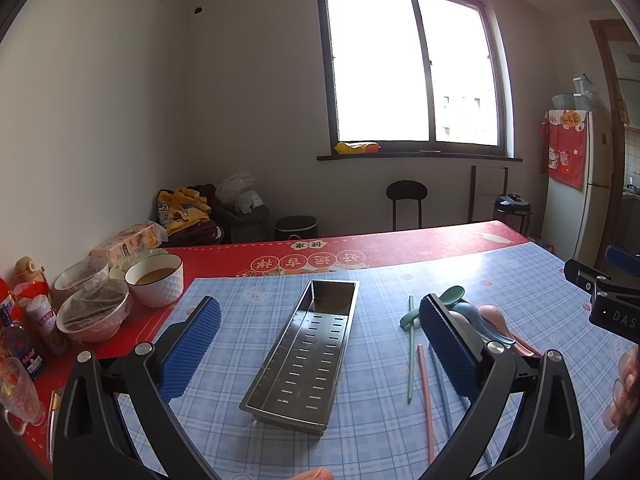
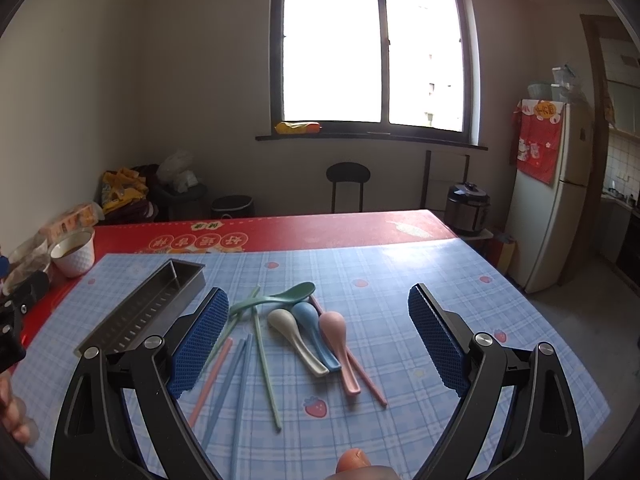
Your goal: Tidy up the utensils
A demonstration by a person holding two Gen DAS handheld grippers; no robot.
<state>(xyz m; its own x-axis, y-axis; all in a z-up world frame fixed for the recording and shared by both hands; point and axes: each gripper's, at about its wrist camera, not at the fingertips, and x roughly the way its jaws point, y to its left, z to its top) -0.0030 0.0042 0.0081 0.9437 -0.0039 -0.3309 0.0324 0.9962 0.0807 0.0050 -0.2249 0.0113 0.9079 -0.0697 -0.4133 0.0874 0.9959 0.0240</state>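
Observation:
A long perforated steel utensil tray (image 1: 308, 344) lies empty on the blue plaid mat, between my left gripper's (image 1: 320, 336) open fingers; it also shows in the right wrist view (image 2: 148, 304) at the left. Pastel spoons lie to its right: green (image 2: 280, 296), cream (image 2: 296, 336), blue (image 2: 316, 332) and pink (image 2: 340, 344). Pastel chopsticks (image 2: 264, 364) in pink, blue and green lie scattered among them. My right gripper (image 2: 320, 336) is open and empty above the spoons. In the left wrist view the spoons (image 1: 480, 316) sit partly behind the right finger.
Bowls (image 1: 156, 280) covered in film, a tissue pack (image 1: 128, 244), bottles and a glass (image 1: 20, 388) stand at the table's left edge on the red cloth (image 1: 400, 248). A stool (image 2: 347, 184), cooker and fridge (image 2: 552, 192) stand beyond the table.

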